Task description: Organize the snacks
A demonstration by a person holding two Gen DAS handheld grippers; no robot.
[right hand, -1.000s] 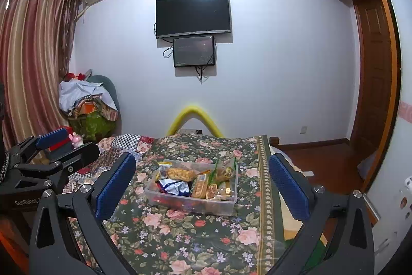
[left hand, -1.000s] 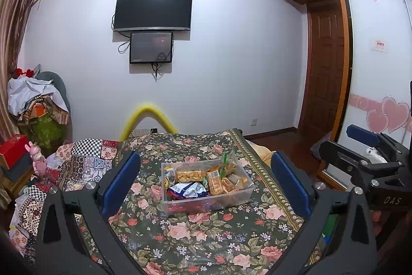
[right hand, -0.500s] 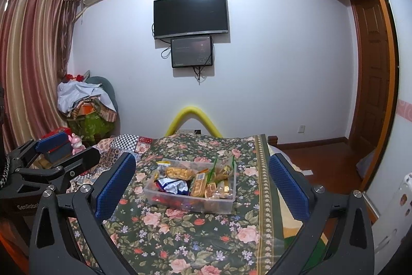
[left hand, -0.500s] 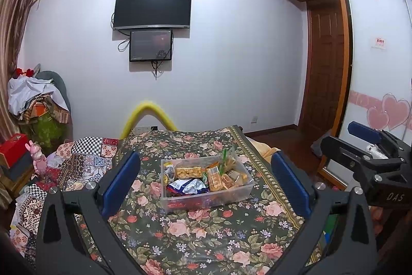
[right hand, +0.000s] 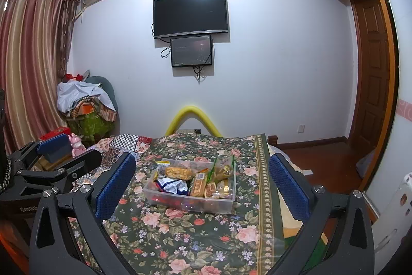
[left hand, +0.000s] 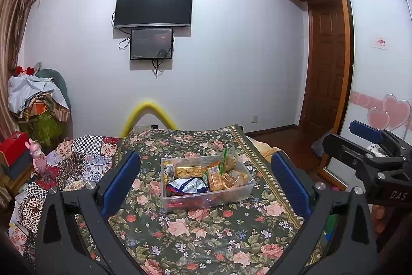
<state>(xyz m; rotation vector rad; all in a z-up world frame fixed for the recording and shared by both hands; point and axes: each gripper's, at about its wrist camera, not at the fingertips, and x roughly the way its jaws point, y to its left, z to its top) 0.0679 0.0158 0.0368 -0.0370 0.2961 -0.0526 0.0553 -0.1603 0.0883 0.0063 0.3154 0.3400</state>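
**Both grippers drawn back a little from the snack bin**

Pulled slightly back and up since a second ago: bin sitting a touch lower and farther off in both wrist views, otherwise unmoved on the bed.

Left gripper point(left hand: 206, 182): blue pads spread wide, nothing between them, clear of the floral bedspread point(left hand: 206, 231). Right gripper point(right hand: 202, 181): likewise wide open and empty, level with its partner, visible at the right edge of the left wrist view.

Clear plastic bin point(left hand: 206, 193) resting flat on the bedspread, toward the far half of the bed, well apart from both sets of fingers and roughly centred between them. Packed inside: yellow cracker pack point(left hand: 188, 171) at the far left, crumpled blue-and-silver bag point(left hand: 186, 184) at the near left, orange biscuit packs point(left hand: 215, 178) in the middle, green-edged packet point(left hand: 228, 159) standing tilted at the far right.

Beyond the bed: yellow foam tube point(left hand: 148, 115) arched against the wall, television point(left hand: 153, 6) mounted above a smaller screen point(left hand: 151, 43). Pink toy point(left hand: 38, 155) and patchwork cloth off to the left.
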